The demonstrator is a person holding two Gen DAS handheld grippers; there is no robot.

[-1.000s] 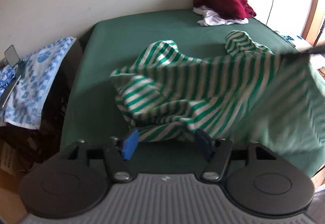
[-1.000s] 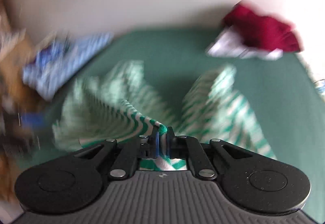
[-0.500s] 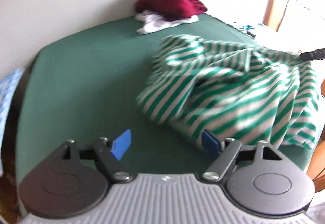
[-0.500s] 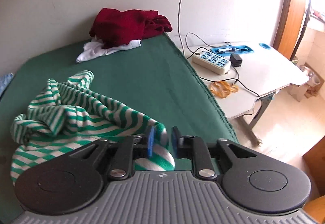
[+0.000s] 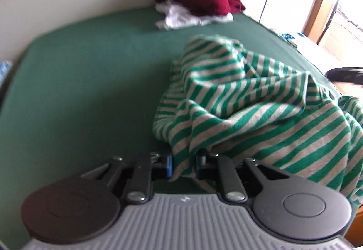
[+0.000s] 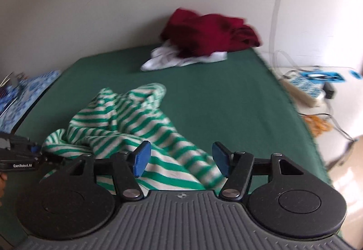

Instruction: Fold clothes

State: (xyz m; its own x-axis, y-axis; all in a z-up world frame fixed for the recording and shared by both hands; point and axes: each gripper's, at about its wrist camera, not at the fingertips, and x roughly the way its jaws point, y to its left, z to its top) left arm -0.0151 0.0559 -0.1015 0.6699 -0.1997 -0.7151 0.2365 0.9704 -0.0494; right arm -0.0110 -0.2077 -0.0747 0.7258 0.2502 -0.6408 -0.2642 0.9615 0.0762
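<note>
L claw [image 5: 182, 165]: jaws nearly closed, pinching striped cloth [image 5: 261, 109], held low. R claw [image 6: 179, 158]: jaws spread wide, nothing gripped, hovering level just above.

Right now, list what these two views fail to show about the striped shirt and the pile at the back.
- Striped shirt: left wrist view, right part cut off by the frame edge; crumpled, so sleeves and collar cannot be told apart.
- Left gripper: fabric hides the pad faces.
- White garment: right wrist view, mostly covered by the red garment, and blurred.
- Striped shirt's near edge: hidden behind the right gripper.
</note>
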